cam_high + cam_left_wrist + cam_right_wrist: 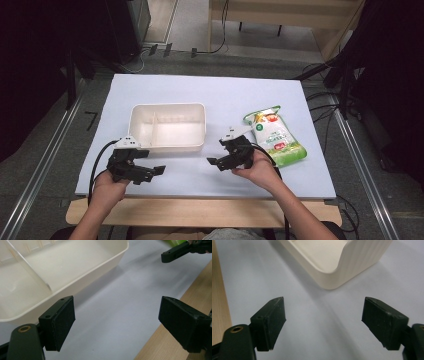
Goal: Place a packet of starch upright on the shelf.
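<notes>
A cream plastic tray with one divider stands empty on the pale sheet, left of centre. A green and white snack pouch lies flat to its right. My left gripper hovers open just in front of the tray's near left corner, with nothing between its jaws. In the left gripper view the gripper looks past the tray's wall toward the other gripper. My right gripper is open and empty between tray and pouch. In the right gripper view it faces the tray's corner.
The pale sheet covers a wooden table whose front edge shows beneath the forearms. Cables trail from both grippers. Dark equipment and cables flank the table on the floor to both sides.
</notes>
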